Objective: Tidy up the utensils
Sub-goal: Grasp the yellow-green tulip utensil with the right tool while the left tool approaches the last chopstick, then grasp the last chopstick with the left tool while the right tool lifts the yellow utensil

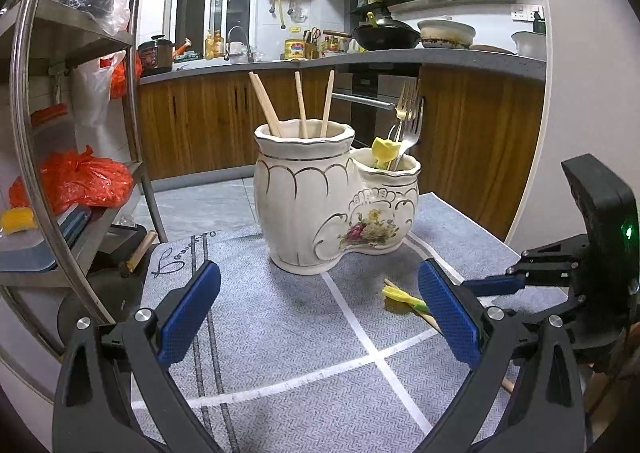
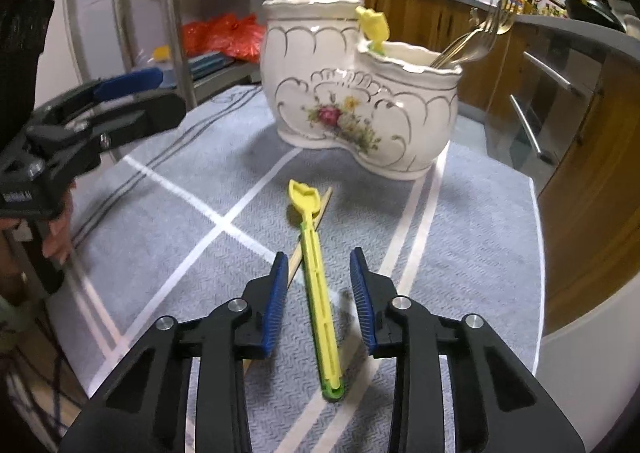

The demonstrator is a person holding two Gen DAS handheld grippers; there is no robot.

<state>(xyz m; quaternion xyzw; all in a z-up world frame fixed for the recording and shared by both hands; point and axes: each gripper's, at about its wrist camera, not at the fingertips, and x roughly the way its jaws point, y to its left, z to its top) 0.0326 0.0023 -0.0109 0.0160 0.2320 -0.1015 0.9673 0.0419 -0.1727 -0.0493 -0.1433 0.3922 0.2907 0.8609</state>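
Observation:
A white ceramic two-cup utensil holder (image 1: 320, 197) (image 2: 360, 93) stands on the grey cloth. Its tall cup holds wooden chopsticks (image 1: 300, 105); its low cup holds forks (image 1: 410, 113) and a yellow spoon (image 1: 385, 151). A second yellow-green spoon (image 2: 316, 253) lies on the cloth across a loose chopstick (image 2: 324, 199); both also show in the left wrist view (image 1: 404, 299). My right gripper (image 2: 320, 281) is open and straddles the spoon's handle, fingers apart from it. My left gripper (image 1: 320, 305) is open and empty in front of the holder.
The grey cloth with white lines (image 1: 280, 333) covers a table. A metal shelf rack (image 1: 80, 157) with orange bags stands at the left. Kitchen counter and wood cabinets (image 1: 480, 133) lie behind. The table edge drops off at the right (image 2: 540, 253).

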